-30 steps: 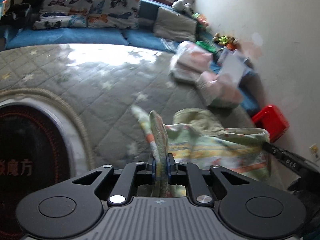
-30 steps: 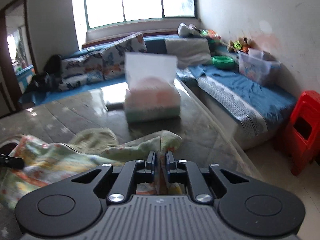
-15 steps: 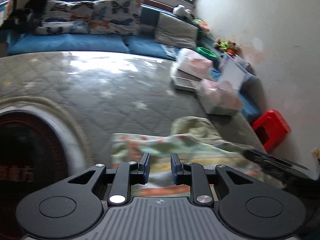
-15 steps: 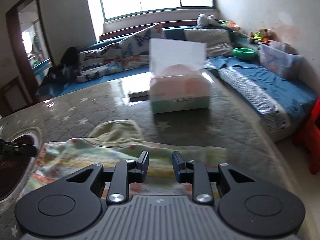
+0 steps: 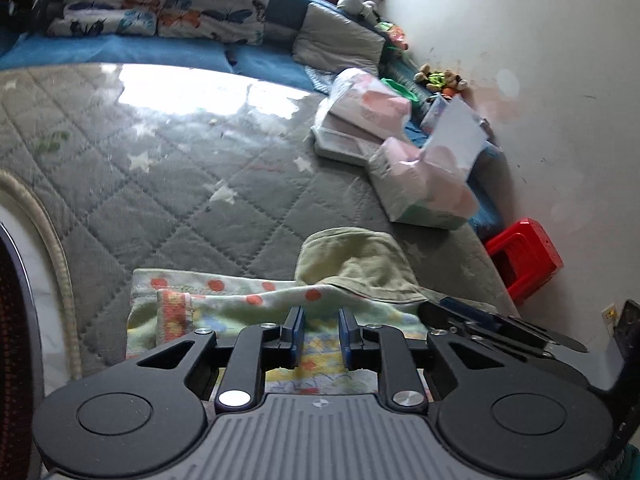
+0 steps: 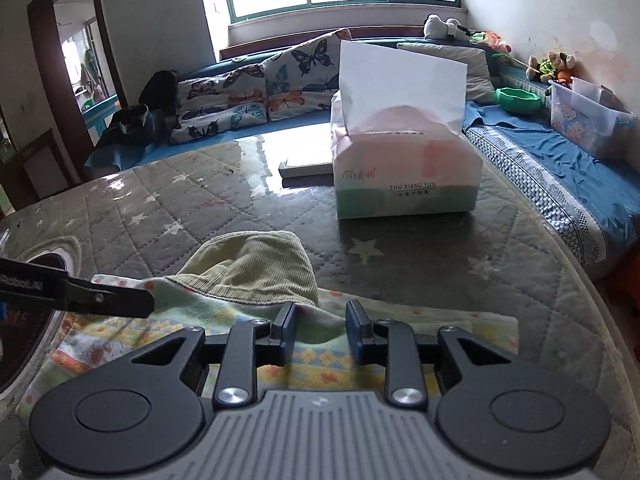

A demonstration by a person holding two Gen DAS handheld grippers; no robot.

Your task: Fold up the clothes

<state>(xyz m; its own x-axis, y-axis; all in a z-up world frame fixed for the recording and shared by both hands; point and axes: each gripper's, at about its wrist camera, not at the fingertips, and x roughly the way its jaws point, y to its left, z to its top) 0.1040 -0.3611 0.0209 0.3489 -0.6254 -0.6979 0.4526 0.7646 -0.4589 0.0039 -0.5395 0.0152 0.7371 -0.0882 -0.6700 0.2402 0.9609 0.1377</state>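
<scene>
Tissue pack (image 6: 406, 168), butterfly cushions (image 6: 256, 92), red stool (image 5: 526, 258), green bowl (image 6: 518, 100)

Near edge of the patterned garment (image 5: 224, 320) hidden beneath the tongs' black housing in both wrist views. Olive corduroy piece (image 6: 256, 268) partly tucked under the garment, its shape undeterminable. Dark round appliance (image 5: 12, 320) cut by the left picture edge. Small print on the tissue pack (image 6: 408, 188) mostly illegible (lower line too small). Red stool (image 5: 524, 256) partly behind the counter (image 5: 168, 184).
</scene>
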